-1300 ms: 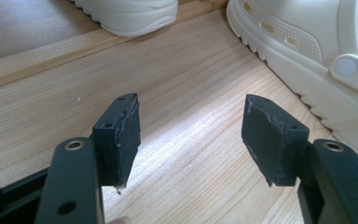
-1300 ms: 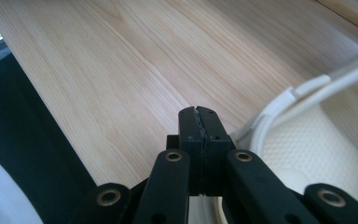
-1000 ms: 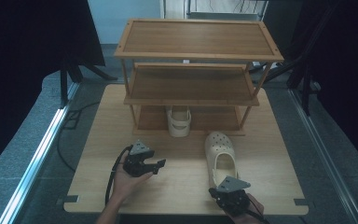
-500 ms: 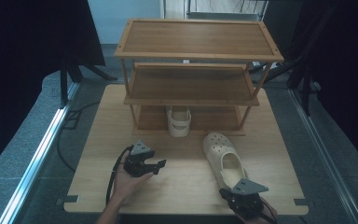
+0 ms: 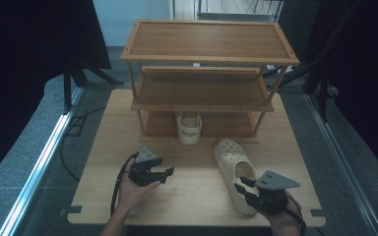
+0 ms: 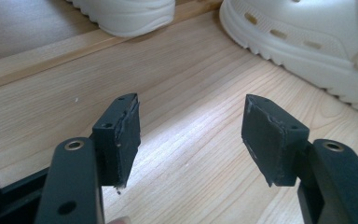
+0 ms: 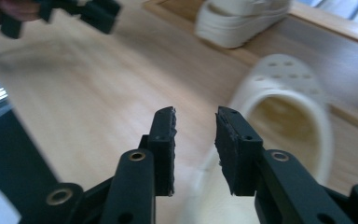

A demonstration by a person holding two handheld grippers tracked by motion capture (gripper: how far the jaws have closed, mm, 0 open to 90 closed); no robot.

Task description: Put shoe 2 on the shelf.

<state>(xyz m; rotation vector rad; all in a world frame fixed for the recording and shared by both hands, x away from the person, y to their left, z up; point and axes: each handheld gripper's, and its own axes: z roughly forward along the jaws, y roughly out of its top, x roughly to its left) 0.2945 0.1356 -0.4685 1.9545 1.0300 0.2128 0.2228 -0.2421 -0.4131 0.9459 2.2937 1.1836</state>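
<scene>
A cream clog [image 5: 232, 164] lies on the wooden table [image 5: 192, 196], toe toward the rack; it shows as well in the left gripper view [image 6: 307, 42] and, blurred, in the right gripper view [image 7: 289, 79]. Its mate [image 5: 188, 127] stands on the bottom shelf of the wooden shoe rack [image 5: 209, 54]. My right gripper [image 5: 242, 185] hovers at the clog's heel, jaws narrowly apart with nothing between them [image 7: 196, 116]. My left gripper [image 5: 167, 175] rests left of the clog, open wide and empty [image 6: 191, 116], pointing toward it.
The three-tier rack fills the back half of the table; its two upper shelves are bare. The table's front edge is just behind both hands. A metal rail [image 5: 39, 167] and a cable [image 5: 71, 147] run along the floor at left.
My right gripper has drawn back to the right, toward the table's near corner, and the clog's heel has swung slightly that way. The left gripper has stayed put.
</scene>
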